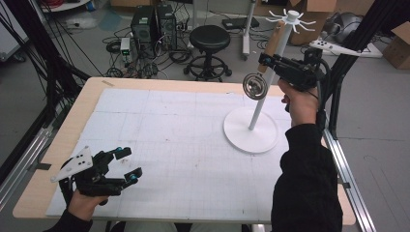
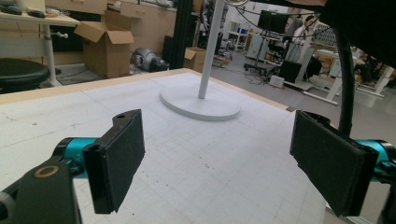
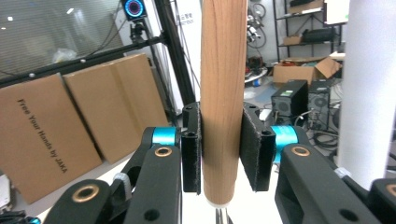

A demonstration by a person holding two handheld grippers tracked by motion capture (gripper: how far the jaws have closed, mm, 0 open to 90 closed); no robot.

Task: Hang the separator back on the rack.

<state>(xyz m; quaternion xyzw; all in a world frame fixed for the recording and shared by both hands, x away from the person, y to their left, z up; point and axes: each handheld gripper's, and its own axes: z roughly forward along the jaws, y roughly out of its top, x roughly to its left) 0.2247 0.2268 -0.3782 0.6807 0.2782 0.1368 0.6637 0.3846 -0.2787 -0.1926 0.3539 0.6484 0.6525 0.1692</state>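
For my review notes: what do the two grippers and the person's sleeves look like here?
Both grippers are black with teal collars behind the jaws and brass-coloured rivets at the linkages; the jaws carry flat black pads. The left gripper has a grey three-cornered plate with dark dots on top. The right gripper trails a black cable. Both sleeves are black, the right sleeve in fuller view.

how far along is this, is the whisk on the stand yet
Done: the right claw has gripped the wooden-handled metal whisk. In hand: it holds the whisk raised beside the white pole stand with hooks. Left: hanging it, apparently. The left claw rests open, holding nothing.
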